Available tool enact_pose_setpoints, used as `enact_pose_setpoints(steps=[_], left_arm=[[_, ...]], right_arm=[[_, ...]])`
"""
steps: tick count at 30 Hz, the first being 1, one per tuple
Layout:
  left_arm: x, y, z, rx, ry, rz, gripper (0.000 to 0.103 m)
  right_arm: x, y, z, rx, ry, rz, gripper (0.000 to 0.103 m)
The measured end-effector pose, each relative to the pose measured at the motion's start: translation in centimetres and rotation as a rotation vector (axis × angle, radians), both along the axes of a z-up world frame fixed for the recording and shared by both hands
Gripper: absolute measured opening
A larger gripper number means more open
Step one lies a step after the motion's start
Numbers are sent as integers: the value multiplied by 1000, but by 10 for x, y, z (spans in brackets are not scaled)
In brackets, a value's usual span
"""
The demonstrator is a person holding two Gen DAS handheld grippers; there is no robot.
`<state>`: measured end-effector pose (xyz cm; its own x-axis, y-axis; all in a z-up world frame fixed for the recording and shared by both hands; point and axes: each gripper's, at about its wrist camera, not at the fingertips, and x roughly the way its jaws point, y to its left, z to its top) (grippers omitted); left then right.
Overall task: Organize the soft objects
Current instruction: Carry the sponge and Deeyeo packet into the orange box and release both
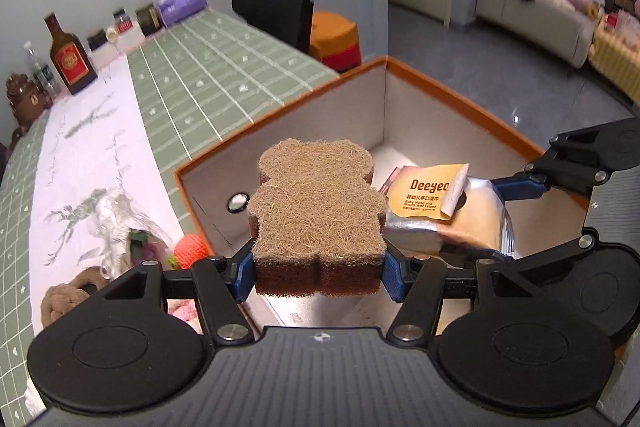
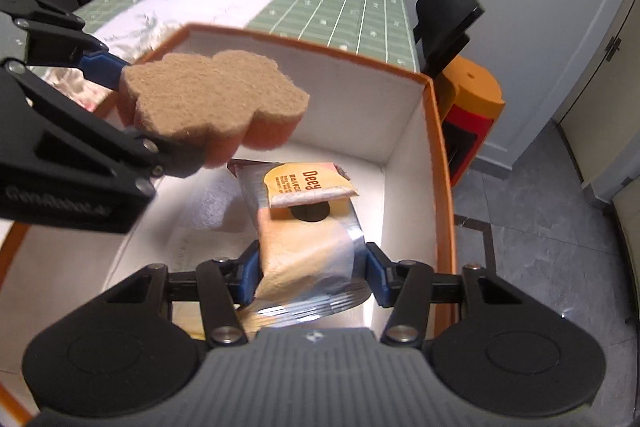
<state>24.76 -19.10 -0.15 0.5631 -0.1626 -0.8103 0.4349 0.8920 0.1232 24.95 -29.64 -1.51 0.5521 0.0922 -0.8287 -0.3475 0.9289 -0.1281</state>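
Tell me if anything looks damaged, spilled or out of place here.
One oddity: the orange wet-wipes pack has its sticker flap peeled up, leaving the dispensing hole uncovered. The brown bear-shaped scouring sponge and the white orange-rimmed box look intact.

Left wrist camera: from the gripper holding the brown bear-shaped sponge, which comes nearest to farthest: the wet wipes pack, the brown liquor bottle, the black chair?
1. Orange wet wipes pack, just right, over the box.
2. Brown liquor bottle, far left on the table.
3. Black chair, beyond the table's far end.

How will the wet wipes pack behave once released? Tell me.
Held over the orange box, the wet wipes pack in the right gripper looks soft: its foil bulges between the pads. It would likely sag, land flat, not roll. The glossy film may be slippery.
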Motion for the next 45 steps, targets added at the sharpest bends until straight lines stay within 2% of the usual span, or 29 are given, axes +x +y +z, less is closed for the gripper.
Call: enact_pose_setpoints(steps=[4, 11, 13, 15, 19, 22, 26, 31, 36, 41, 45], left_arm=[[13, -9, -8, 32, 54, 33, 70], [24, -16, -15, 100, 89, 71, 71], [24, -18, -17, 117, 92, 60, 77], [24, -18, -17, 118, 99, 51, 77], [23, -17, -16, 116, 104, 28, 79], [21, -16, -14, 116, 97, 26, 86], [17, -11, -8, 88, 91, 1, 88], [10, 3, 7, 9, 84, 0, 88], [-6, 20, 26, -38, 46, -26, 88], [-20, 55, 51, -102, -10, -11, 88], [-36, 95, 74, -153, -96, 12, 88]], right_arm=[[14, 4, -4, -29, 14, 2, 53], [23, 21, -13, -133, 30, 56, 54], [24, 24, -15, -137, 50, 72, 55], [26, 26, -16, -122, 71, 81, 55], [26, 26, -15, -126, 73, 85, 63], [25, 28, -13, -152, 73, 96, 67], [20, 29, -7, -160, 65, 101, 74], [16, 27, 6, -115, 55, 80, 75], [6, 38, 24, -106, 19, 71, 75], [-8, 57, 49, -88, -55, 78, 76], [-18, 74, 69, 3, -125, 79, 80]])
